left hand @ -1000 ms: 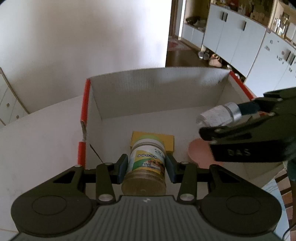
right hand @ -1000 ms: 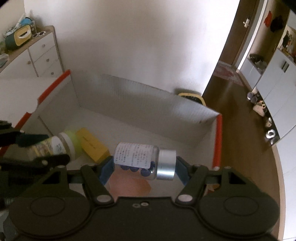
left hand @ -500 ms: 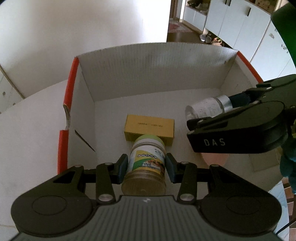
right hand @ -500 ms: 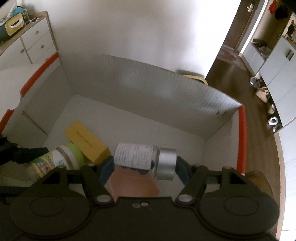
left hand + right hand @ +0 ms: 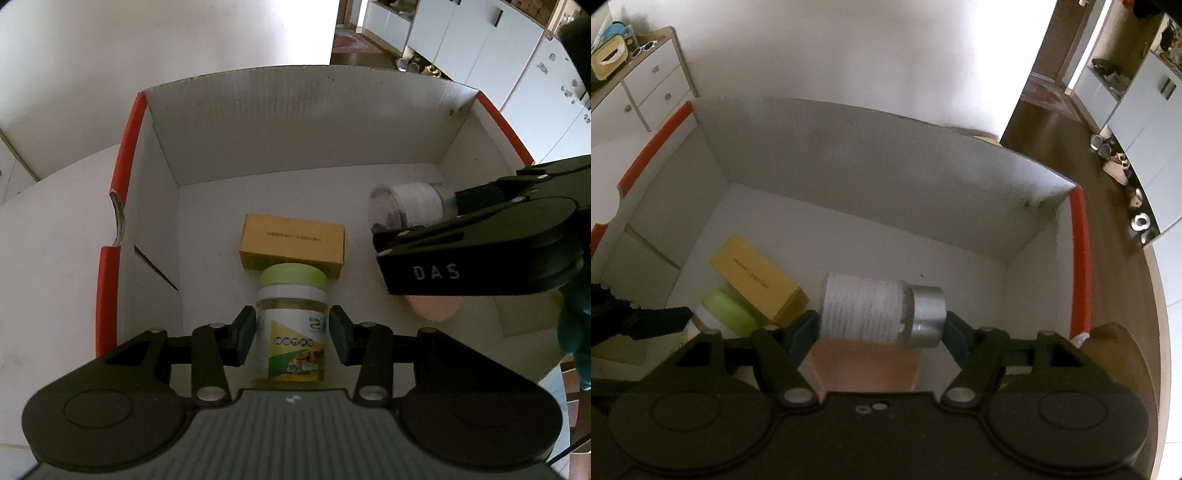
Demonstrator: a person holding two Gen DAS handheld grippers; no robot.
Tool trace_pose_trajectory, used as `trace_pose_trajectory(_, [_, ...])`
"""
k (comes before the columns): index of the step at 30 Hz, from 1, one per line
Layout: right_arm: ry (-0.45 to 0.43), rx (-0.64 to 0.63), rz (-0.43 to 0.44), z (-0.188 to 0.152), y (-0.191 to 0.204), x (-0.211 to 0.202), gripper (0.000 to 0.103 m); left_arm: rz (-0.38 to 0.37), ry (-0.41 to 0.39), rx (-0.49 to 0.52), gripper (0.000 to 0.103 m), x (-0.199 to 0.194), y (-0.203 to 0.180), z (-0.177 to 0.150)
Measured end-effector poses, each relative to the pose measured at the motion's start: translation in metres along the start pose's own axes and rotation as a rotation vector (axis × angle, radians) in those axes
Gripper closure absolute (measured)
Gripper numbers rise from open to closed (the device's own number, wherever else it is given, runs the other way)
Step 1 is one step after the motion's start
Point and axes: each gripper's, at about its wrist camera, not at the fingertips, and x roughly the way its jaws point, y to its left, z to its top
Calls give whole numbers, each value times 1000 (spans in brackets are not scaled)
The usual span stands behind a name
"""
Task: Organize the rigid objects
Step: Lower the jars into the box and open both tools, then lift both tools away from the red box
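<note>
Inside the white corrugated cardboard box point(image 5: 306, 122) with red-taped rims, the left gripper point(image 5: 291, 334) clamps an upright green-lidded glass jar point(image 5: 291, 325), just near of a flat yellow carton point(image 5: 291, 240). Rightward, the right gripper's point(image 5: 879, 328) jaws are opening around a sideways silver-capped, paper-labelled bottle point(image 5: 875, 314) above a pink dish point(image 5: 864, 369).

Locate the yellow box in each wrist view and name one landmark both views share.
Left wrist view: the yellow box lies on the carton floor at picture centre, just beyond the green-lidded jar.
Right wrist view: the yellow box lies lower left of centre, angled, left of the silver-capped bottle.
Shared landmark: the red-edged rim of the white carton.
</note>
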Motion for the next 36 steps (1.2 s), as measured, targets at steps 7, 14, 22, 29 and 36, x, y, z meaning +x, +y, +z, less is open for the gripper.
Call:
trace_pose_trajectory(7, [-41,21,13,-2,-4,-16,26,-36,-47,3,42,-15,0,-2])
trace_pose_trajectory(14, [-95,57,26,-10,-10,-46,26,-59,-105,19,42,-39,-3,-7])
trace_pose_trajectory(22, [-168,75,39,-29,-6,-92,26,-80,-170,39,41,-75,-1,-17])
trace_pose_trajectory(29, [-234,96,42,-46,-5,-128,24,-103,-215,50,41,-104,-1,-29])
trace_pose_trajectory(36, [-282,116,67,-74,3,-157,20,-108,-254,71,41,-130,-1,-51])
